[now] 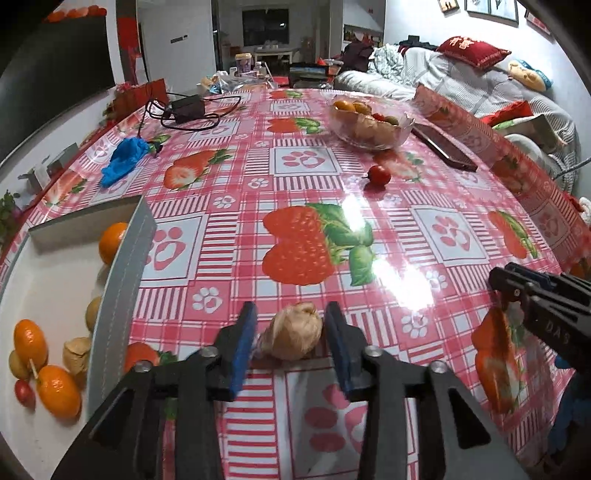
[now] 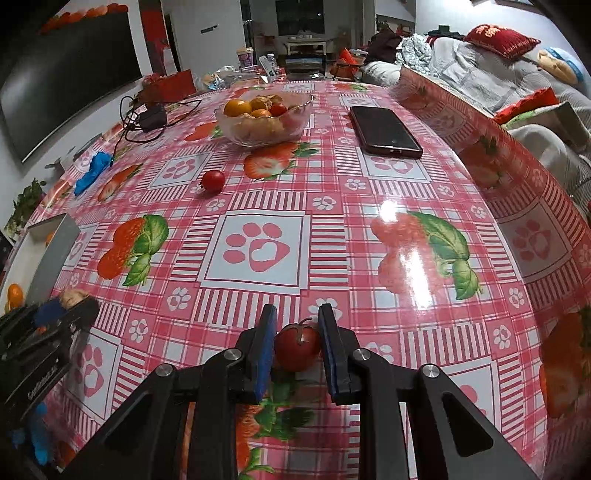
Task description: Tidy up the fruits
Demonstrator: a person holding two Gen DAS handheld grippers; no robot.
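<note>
Grippers are straddling fruit near the table's front edge: left gripper (image 1: 290, 345) gaping around a tan husked fruit (image 1: 294, 336), right gripper (image 2: 297, 345) pinching a cherry tomato (image 2: 297, 350), seemingly bound for the box (image 1: 122, 258) at the left edge.

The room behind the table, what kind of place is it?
Most likely a home living room: a sofa piled with cushions and blankets, framed pictures on the wall, and a table with a strawberry-print cover holding a fruit bowl.
</note>
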